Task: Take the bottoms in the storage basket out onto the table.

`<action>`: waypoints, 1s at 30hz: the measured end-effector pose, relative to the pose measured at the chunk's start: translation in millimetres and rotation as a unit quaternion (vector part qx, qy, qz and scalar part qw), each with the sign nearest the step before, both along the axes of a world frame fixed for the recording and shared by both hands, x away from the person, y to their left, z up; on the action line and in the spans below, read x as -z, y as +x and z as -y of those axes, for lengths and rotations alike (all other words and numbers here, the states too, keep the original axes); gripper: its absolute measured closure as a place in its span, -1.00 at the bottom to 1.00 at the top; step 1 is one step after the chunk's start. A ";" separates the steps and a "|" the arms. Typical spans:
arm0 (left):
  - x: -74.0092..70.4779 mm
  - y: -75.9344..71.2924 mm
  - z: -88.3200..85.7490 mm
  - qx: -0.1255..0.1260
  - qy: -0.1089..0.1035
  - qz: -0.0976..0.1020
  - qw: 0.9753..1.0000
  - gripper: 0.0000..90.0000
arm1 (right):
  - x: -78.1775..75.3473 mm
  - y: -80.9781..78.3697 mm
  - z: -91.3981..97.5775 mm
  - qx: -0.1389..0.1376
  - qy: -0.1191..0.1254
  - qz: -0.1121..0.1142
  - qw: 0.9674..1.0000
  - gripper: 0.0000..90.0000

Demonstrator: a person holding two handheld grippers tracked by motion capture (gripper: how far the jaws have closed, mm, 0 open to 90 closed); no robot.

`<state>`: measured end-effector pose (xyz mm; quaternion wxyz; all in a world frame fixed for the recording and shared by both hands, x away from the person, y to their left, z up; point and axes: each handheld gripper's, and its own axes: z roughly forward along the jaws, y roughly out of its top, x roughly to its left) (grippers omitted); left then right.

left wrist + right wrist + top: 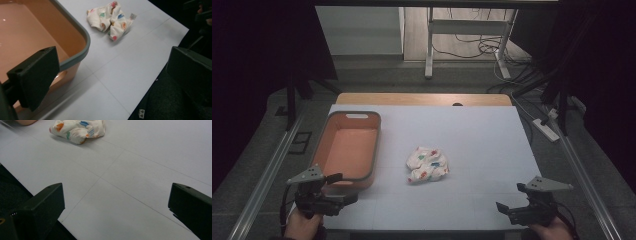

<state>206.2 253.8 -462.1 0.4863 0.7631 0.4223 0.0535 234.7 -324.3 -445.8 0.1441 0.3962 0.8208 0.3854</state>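
Your left gripper hangs at the table's near left corner, jaws spread wide, one over the near rim of the orange basin; your right gripper sits at the near right corner, jaws equally spread and holding nothing; between them and farther out, the crumpled cloth lies mid-table, just right of the basin, long axis slanting near-left to far-right; its small tag is unreadable; the white gridded sheet covers a wooden table; beyond, dim floor and cables.
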 end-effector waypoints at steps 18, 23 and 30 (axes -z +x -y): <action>0.4 -10.0 -10.3 -0.026 0.026 0.002 0.999 -1.00 | 0.0 0.0 -0.2 0.000 -0.001 -0.001 1.000 -0.98; 0.6 -11.9 -12.4 -0.030 0.028 0.003 0.999 -1.00 | 0.0 0.0 -0.3 0.000 -0.001 0.000 1.000 -0.98; 1.4 -14.1 -15.0 -0.034 0.032 0.002 0.999 -1.00 | 0.0 0.1 -0.3 0.000 -0.001 -0.001 1.000 -0.98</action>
